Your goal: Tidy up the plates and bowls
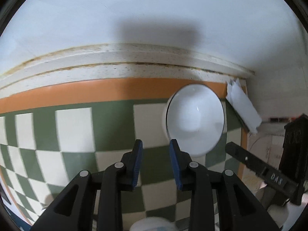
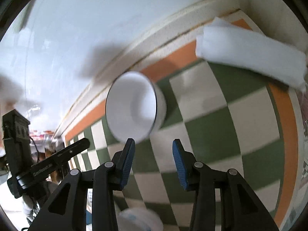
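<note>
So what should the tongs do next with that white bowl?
Probably bring the right tongs forward and left to the white bowl and close on its near rim. Both tongs stand open and empty, and the bowl sits alone on the checkered mat, just ahead of them.

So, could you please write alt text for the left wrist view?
A white bowl sits on a green-and-cream checked mat, just ahead and right of the open, empty left gripper. The right gripper enters from the right.
</note>
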Demonstrator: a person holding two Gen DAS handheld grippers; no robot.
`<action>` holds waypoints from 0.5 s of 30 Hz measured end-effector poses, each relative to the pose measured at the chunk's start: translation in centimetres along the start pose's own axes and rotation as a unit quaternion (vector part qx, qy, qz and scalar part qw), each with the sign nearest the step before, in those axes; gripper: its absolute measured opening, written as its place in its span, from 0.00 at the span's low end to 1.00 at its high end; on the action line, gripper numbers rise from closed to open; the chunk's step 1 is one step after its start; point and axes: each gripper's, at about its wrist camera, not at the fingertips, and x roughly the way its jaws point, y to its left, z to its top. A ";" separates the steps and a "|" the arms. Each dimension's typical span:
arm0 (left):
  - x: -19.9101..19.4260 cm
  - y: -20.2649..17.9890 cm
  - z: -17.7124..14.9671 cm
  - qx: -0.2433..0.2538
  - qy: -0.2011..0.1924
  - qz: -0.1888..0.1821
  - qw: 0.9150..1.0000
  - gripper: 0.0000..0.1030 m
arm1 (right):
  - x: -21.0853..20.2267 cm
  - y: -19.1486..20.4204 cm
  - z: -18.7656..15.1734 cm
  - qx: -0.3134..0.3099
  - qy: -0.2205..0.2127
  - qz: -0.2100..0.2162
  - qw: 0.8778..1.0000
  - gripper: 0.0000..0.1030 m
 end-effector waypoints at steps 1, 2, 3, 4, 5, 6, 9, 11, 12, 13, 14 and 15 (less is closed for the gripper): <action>0.6 0.0 0.4 -0.003 0.007 -0.002 1.000 0.26 | 0.4 0.2 0.7 -0.001 0.000 -0.001 1.000 0.42; 1.2 -0.1 0.9 -0.005 0.013 -0.004 1.000 0.26 | 0.7 0.2 0.9 -0.002 0.000 -0.003 1.000 0.42; 1.9 -0.3 1.4 -0.006 0.020 -0.005 1.000 0.26 | 1.1 0.3 1.4 -0.004 0.001 -0.005 1.000 0.42; 2.7 -0.4 1.8 -0.005 0.028 -0.002 1.000 0.26 | 1.7 0.4 1.9 -0.005 0.003 -0.010 1.000 0.42; 3.5 -0.7 2.0 -0.001 0.036 0.002 0.999 0.26 | 2.2 0.4 2.3 -0.004 0.005 -0.014 1.000 0.42; 4.0 -1.0 2.3 0.002 0.041 0.002 0.999 0.26 | 2.6 0.5 2.5 -0.004 0.007 -0.017 1.000 0.42; 5.3 -1.9 2.7 0.021 0.036 0.012 0.999 0.19 | 4.2 0.4 3.3 -0.008 0.017 -0.034 0.999 0.35; 5.7 -2.7 2.7 0.039 0.034 0.022 0.998 0.16 | 4.9 0.5 3.4 -0.010 0.015 -0.041 0.999 0.15; 5.7 -3.0 2.8 0.047 0.030 0.031 0.998 0.16 | 5.0 0.5 3.4 -0.010 0.012 -0.043 0.999 0.14; 5.7 -3.2 2.8 0.051 0.027 0.035 0.998 0.16 | 5.1 0.5 3.4 -0.008 0.009 -0.043 0.999 0.14; 5.7 -3.3 2.7 0.052 0.025 0.037 0.998 0.16 | 5.1 0.7 3.3 -0.011 0.008 -0.046 0.999 0.14; 5.7 -3.4 2.8 0.053 0.023 0.038 0.998 0.16 | 5.2 0.8 3.3 -0.015 0.007 -0.050 0.999 0.14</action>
